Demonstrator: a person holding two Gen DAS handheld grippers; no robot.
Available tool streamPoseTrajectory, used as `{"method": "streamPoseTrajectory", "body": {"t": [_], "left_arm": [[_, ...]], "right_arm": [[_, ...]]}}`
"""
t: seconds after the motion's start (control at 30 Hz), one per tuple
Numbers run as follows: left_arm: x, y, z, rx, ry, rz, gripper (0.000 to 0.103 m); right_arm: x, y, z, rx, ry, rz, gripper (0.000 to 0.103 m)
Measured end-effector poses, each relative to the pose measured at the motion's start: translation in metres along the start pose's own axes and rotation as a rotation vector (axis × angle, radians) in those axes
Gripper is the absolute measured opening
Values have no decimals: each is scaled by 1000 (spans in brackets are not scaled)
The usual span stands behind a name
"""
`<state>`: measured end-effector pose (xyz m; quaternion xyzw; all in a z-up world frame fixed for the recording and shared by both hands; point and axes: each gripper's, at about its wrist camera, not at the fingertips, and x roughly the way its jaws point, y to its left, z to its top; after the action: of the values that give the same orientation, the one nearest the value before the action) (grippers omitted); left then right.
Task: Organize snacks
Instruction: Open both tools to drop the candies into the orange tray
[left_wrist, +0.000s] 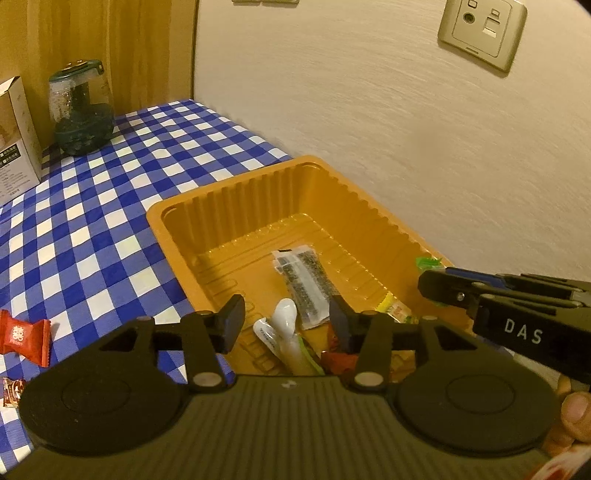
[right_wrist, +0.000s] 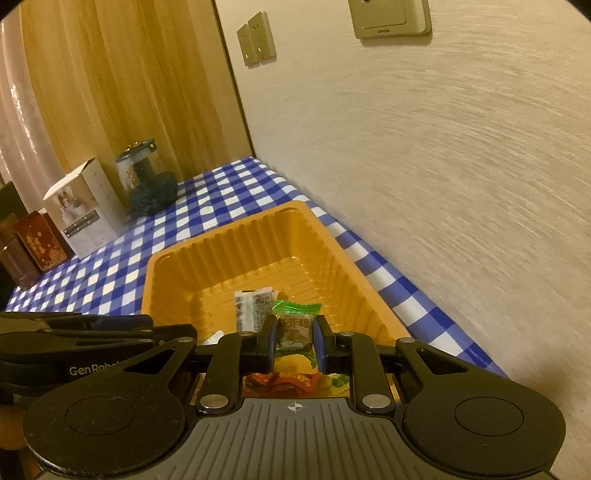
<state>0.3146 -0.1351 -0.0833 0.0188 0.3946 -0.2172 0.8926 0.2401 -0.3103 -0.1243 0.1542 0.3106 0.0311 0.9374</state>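
The left hand-held gripper (left_wrist: 286, 325) stood released above the near end of the orange plastic tray (left_wrist: 229, 206), nothing between its jaws; below it lay a white packet (left_wrist: 284, 317), a clear sesame-bar packet (left_wrist: 306, 284) and a red candy (left_wrist: 338, 362). The right hand-held gripper (right_wrist: 294, 341) was clenched on a green-wrapped candy (right_wrist: 294, 326) over the same tray. Another red candy (left_wrist: 24, 341) lay outside the tray on the blue-checked surface (left_wrist: 110, 221).

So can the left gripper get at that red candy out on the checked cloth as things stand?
Probably yes. The left gripper is open and holds nothing, and the red candy lies alone on the checked cloth, outside the orange tray, with nothing over it.
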Motion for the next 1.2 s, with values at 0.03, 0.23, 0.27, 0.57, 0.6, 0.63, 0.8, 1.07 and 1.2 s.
{"method": "streamPoseTrajectory", "body": {"t": [0.03, 0.23, 0.27, 0.57, 0.6, 0.63, 0.8, 1.07, 1.2], "left_arm": [[0, 1, 0, -2, -1, 1, 47], [0, 5, 0, -7, 0, 13, 50], [0, 6, -1, -7, 1, 15, 50], [-1, 8, -1, -11, -6, 38, 77], [-1, 8, -1, -10, -8, 41, 79], [-1, 8, -1, -11, -9, 42, 84], [-3, 10, -2, -10, -28, 67, 101], [-5, 13, -3, -14, -22, 87, 103], [-4, 15, -4, -4, -11, 102, 103]], "right_arm": [[0, 0, 0, 4, -2, 5, 21], [1, 0, 1, 30, -11, 26, 23], [1, 0, 2, 34, -12, 24, 34], [-3, -1, 4, 54, -45, 11, 76], [-4, -1, 4, 52, -50, -3, 80], [-5, -2, 4, 52, -58, -16, 85], [-5, -5, 3, 47, -60, -59, 90], [-7, -7, 3, 46, -67, -73, 102], [-8, -9, 3, 56, -69, -79, 102]]}}
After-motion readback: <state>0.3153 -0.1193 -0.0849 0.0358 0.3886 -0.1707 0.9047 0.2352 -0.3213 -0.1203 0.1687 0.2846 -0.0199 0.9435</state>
